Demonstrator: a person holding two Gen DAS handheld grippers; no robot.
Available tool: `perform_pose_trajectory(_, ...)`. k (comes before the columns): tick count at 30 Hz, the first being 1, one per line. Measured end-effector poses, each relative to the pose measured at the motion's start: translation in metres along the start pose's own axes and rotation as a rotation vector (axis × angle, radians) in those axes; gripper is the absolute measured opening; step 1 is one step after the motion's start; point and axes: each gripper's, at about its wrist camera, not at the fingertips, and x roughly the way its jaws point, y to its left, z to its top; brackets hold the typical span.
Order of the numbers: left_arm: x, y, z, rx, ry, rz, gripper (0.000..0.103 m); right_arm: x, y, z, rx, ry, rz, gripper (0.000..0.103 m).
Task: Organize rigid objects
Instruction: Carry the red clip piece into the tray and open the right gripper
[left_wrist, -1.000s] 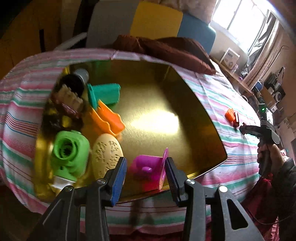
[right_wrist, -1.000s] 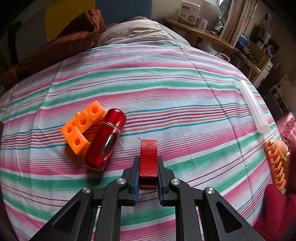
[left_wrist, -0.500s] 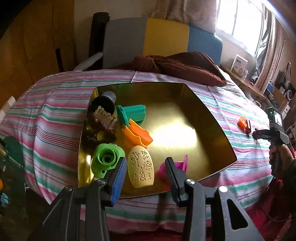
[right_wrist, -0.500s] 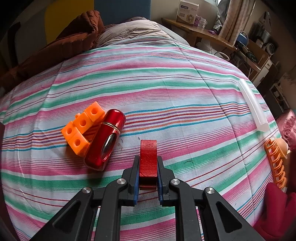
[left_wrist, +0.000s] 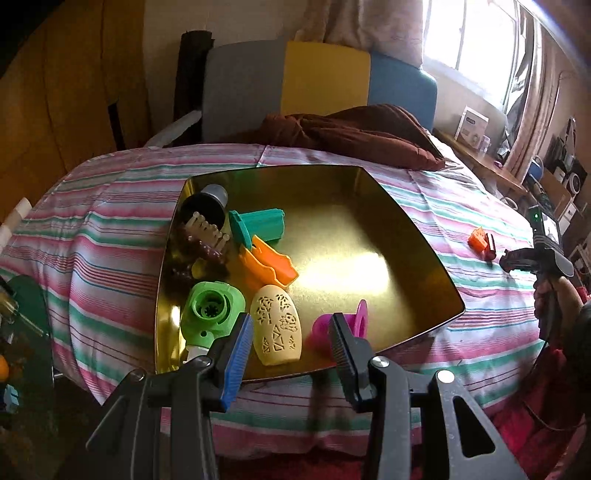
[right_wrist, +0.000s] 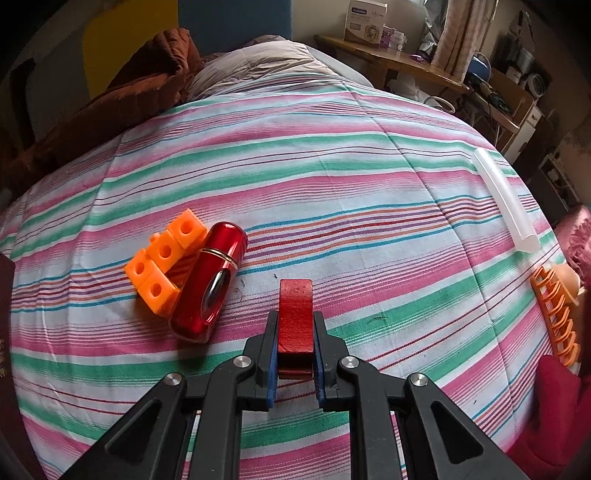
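Red block (right_wrist: 294, 314): pinched between the pads of the right claw (right_wrist: 295, 341); the pads press its two flat sides, and its long axis runs straight out along the fingers, the far end standing proud of the tips.
Right claw state: pressed together on the red block, held over the striped bedspread (right_wrist: 332, 177).
Left claw (left_wrist: 291, 345) state: spread, nothing between the pads; it hangs above the near edge of the gold tray (left_wrist: 417, 236).
Tray contents: green part (left_wrist: 212, 306), cream oval (left_wrist: 276, 330), magenta piece (left_wrist: 345, 325), orange scoop (left_wrist: 271, 264), teal part (left_wrist: 258, 223), all crowded toward its left half; the right half is bare.
Key relation: in the left view the right claw (left_wrist: 508, 263) sits well to the right of the tray, so the block must travel leftward to reach it.
Nearer hand: the right one, already holding the block.
Left behind: orange cubes (right_wrist: 164, 262) touching a red capsule (right_wrist: 210, 284), just left of the held block.
Judgement: the bare right half is the likeliest drop zone.
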Motion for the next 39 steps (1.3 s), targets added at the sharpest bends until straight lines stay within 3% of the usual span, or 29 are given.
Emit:
perform_pose_trajectory(11, -0.002, 0.004, -0.001, -0.003, -0.011, 0.001, 0.043, -0.002, 0.004, 0.0, -0.014, 0.01, -0.013, 0.015)
perform_pose_trajectory(17, -0.001, 0.01, -0.001, -0.021, -0.013, 0.004, 0.043, -0.037, 0.02, 0.001, -0.037, -0.086, 0.017, 0.015)
perform_pose_trajectory(20, -0.001, 0.013, -0.002, -0.03, -0.016, 0.006, 0.043, -0.064, 0.038, 0.002, -0.077, -0.139, 0.073, 0.015)
perform_pose_trajectory(29, -0.005, 0.032, -0.003, -0.086, -0.035, 0.034, 0.043, -0.15, 0.158, -0.017, -0.328, -0.241, 0.397, 0.015)
perform_pose_trajectory(33, -0.006, 0.044, -0.005, -0.119, -0.041, 0.052, 0.043, -0.161, 0.235, -0.044, -0.481, -0.199, 0.52, 0.015)
perform_pose_trajectory(39, -0.006, 0.056, -0.009, -0.143, -0.032, 0.061, 0.043, -0.134, 0.306, -0.085, -0.568, -0.057, 0.585, 0.015)
